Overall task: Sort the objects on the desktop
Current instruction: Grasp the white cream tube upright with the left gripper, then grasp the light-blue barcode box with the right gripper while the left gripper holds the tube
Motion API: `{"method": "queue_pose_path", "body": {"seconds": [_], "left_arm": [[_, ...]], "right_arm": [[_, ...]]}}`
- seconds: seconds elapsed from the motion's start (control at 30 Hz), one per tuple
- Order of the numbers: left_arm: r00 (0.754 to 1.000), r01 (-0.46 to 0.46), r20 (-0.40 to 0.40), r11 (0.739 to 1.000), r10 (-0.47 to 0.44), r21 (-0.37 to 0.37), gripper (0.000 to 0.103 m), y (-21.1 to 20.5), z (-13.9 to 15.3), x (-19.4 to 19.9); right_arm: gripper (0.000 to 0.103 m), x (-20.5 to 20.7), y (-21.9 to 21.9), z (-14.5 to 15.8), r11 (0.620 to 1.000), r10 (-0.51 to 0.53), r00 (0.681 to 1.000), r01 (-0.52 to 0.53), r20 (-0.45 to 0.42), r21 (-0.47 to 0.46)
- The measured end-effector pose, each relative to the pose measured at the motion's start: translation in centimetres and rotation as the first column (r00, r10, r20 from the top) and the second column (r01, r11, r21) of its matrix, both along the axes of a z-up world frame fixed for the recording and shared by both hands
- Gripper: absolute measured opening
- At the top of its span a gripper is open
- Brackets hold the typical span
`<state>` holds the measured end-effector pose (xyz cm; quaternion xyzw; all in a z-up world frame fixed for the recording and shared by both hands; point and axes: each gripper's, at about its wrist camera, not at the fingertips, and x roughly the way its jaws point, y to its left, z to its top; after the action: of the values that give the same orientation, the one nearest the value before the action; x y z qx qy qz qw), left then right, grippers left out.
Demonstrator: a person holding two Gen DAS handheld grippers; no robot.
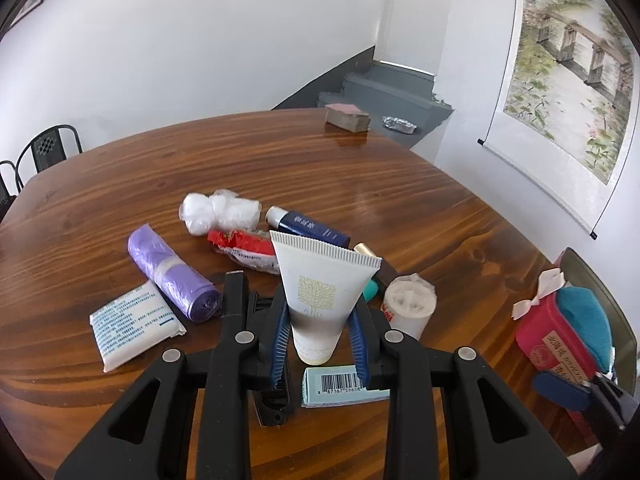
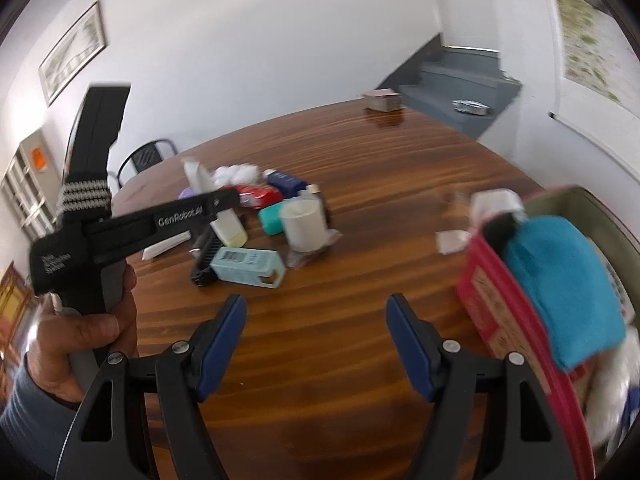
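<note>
Gripping one white squeeze tube with a leaf print (image 1: pixel 318 300), the left claw (image 1: pixel 318 342) is holding it upright above the brown wooden counter (image 1: pixel 360 184). One pale blue barcoded box (image 1: pixel 340 386) is lying below, while the right claw (image 2: pixel 316 338) is hanging released beside one red basket (image 2: pixel 516 320).

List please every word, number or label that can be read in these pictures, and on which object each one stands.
"GenRobot.ai": side of the left gripper, seen in the right wrist view.
"8 87167": about what shows under the barcode on the light blue box; the rest is unclear.
White tube: tree logo, letters too faint.
Dark blue tube, white packet, red box: print too small or blurred.
</note>
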<state>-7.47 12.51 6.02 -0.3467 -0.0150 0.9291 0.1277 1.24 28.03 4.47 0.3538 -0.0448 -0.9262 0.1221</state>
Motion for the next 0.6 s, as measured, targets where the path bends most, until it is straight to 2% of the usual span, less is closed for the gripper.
{"method": "queue_pose_path", "body": {"seconds": [0.27, 0.6], "left_arm": [[0.999, -0.025, -0.035, 0.999, 0.025, 0.025, 0.03, -2.2, 2.5, 0.6], [0.996, -0.078, -0.043, 0.994, 0.081, 0.071, 0.03, -4.9, 3.9, 0.5]], "right_arm": [[0.076, -3.7, -3.0, -0.4, 0.984, 0.178, 0.983, -0.179, 0.042, 0.021], [0.076, -7.9, -6.9, -1.5, 0.951, 0.305, 0.948, -0.309, 0.089, 0.033]]}}
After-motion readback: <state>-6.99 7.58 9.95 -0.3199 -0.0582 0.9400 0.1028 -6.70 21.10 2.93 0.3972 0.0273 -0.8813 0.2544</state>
